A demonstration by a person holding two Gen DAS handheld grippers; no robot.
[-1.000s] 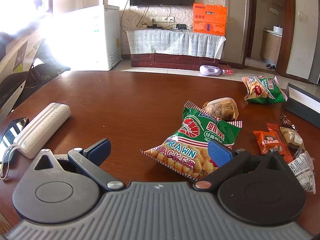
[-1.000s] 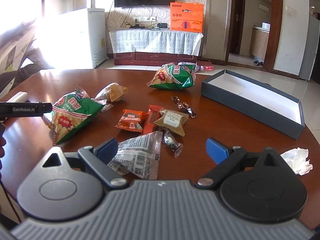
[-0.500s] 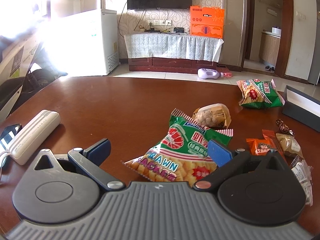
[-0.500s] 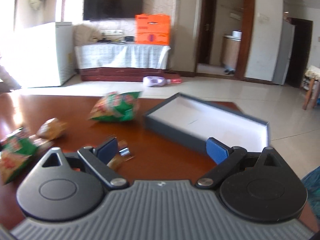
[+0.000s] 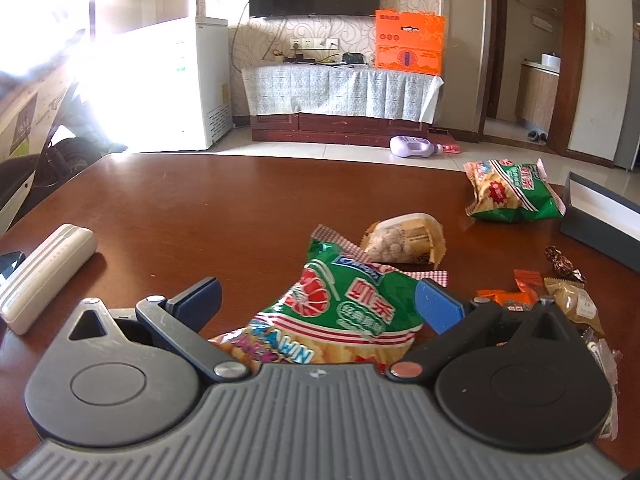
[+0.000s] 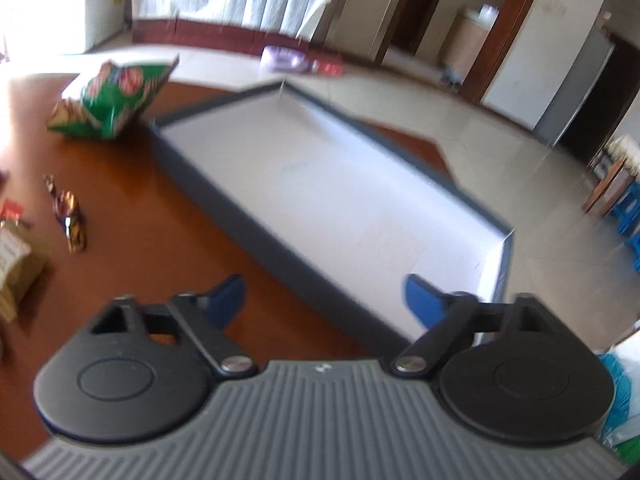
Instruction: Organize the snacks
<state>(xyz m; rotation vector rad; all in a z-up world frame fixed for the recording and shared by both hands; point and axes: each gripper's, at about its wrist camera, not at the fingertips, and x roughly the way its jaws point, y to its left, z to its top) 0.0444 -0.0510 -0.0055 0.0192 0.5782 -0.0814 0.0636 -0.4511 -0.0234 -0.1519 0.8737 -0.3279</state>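
On the brown table lies a green prawn cracker bag [image 5: 344,312], between the fingers of my open left gripper [image 5: 316,300]; the pads do not press it. Behind it sit a pack of nuts [image 5: 404,236], orange packets [image 5: 516,292], a tan packet [image 5: 572,304] and a brown candy [image 5: 564,264]. A second green bag [image 5: 512,192] lies further back. My right gripper [image 6: 324,298] hovers over the near wall of a dark box [image 6: 224,204] with a white inside. Its jaws are closing, and nothing is gripped. The view is blurred.
A white case [image 5: 48,272] and a phone [image 5: 8,264] lie at the table's left edge. The box's corner [image 5: 600,216] sits at the right. A blue plastic bag [image 6: 616,400] is beside the table; tiled floor lies beyond the box.
My left gripper crept forward until the prawn cracker bag came between its fingers. My right gripper swung right from the snack pile to the box, tipped downward, and its jaws narrowed.
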